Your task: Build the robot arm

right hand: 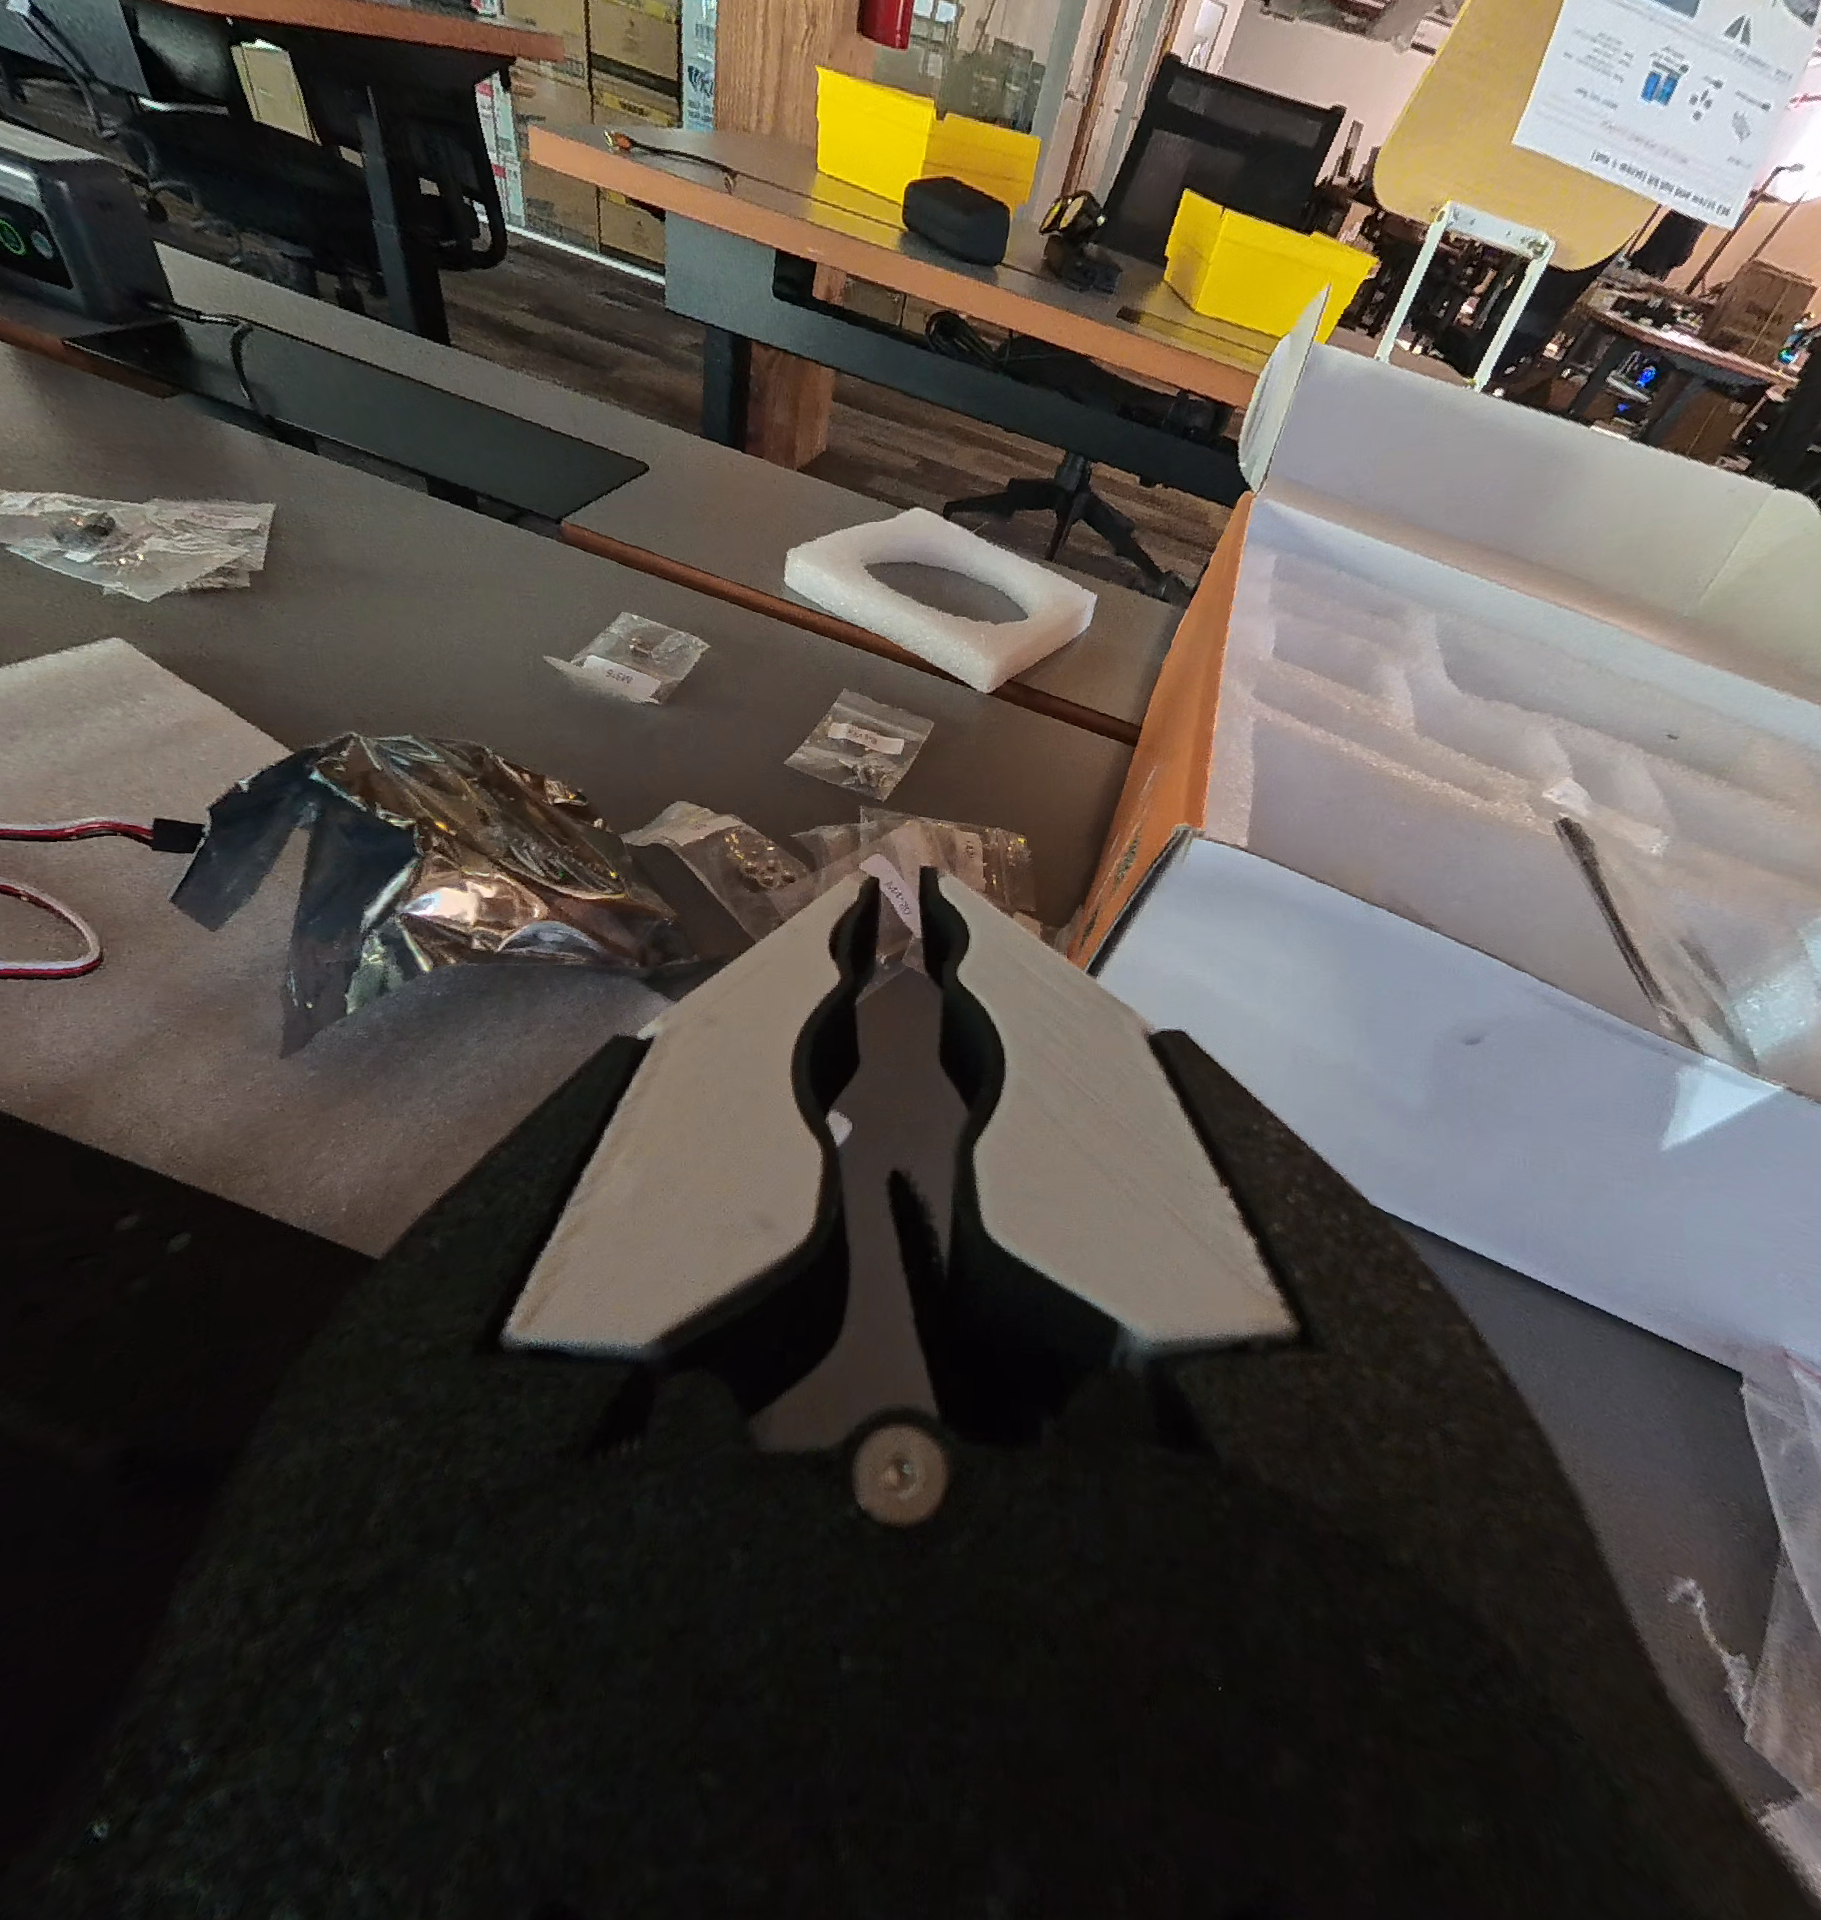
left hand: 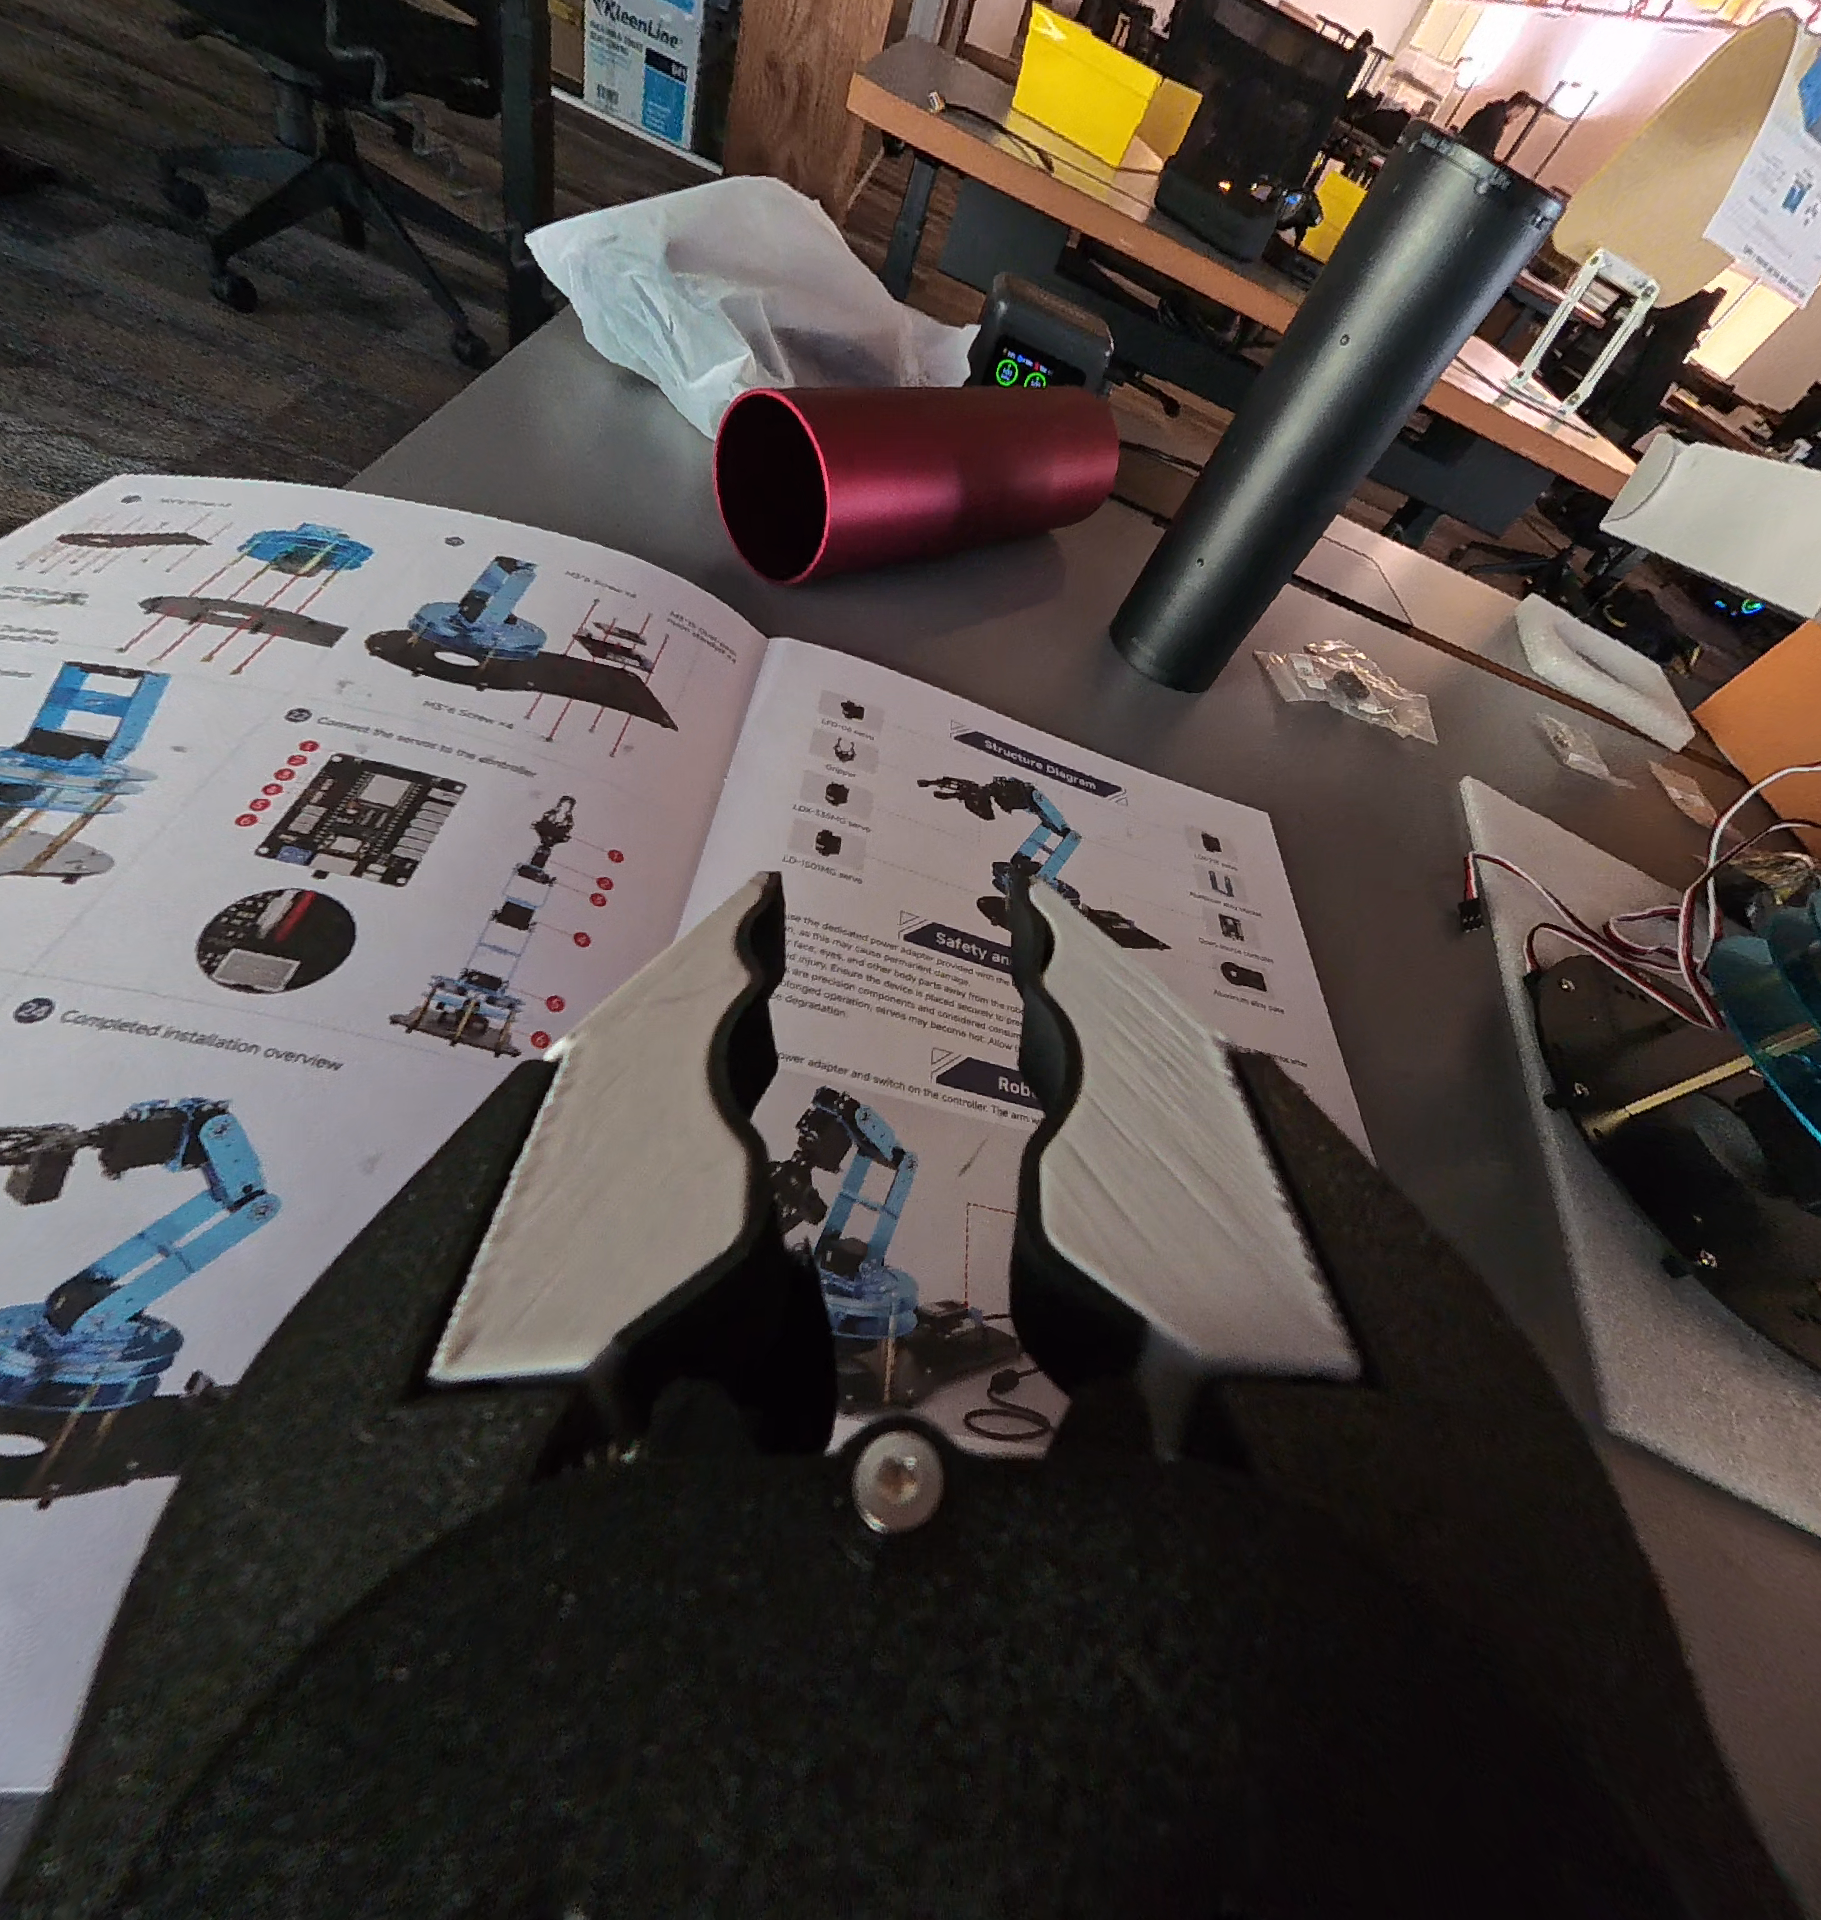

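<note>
- The left tongs [left hand: 901,914] hang parted and empty over the right page of an open instruction booklet [left hand: 386,831] lying flat on the grey table [left hand: 1353,748]
- Beyond the booklet a red tube [left hand: 947,478] lies on its side; a black tube [left hand: 1321,416] stands beside it
- The right tongs [right hand: 898,888] are nearly closed, a narrow gap showing, their tips at a small clear parts bag [right hand: 916,862]; whether they pinch it cannot be told
- A crumpled foil bag [right hand: 438,862] lies just beside, an open white box [right hand: 1508,935] at the table's right edge

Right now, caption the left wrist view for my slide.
Open left gripper hovers over an open manual, red tube lying beyond.
</note>
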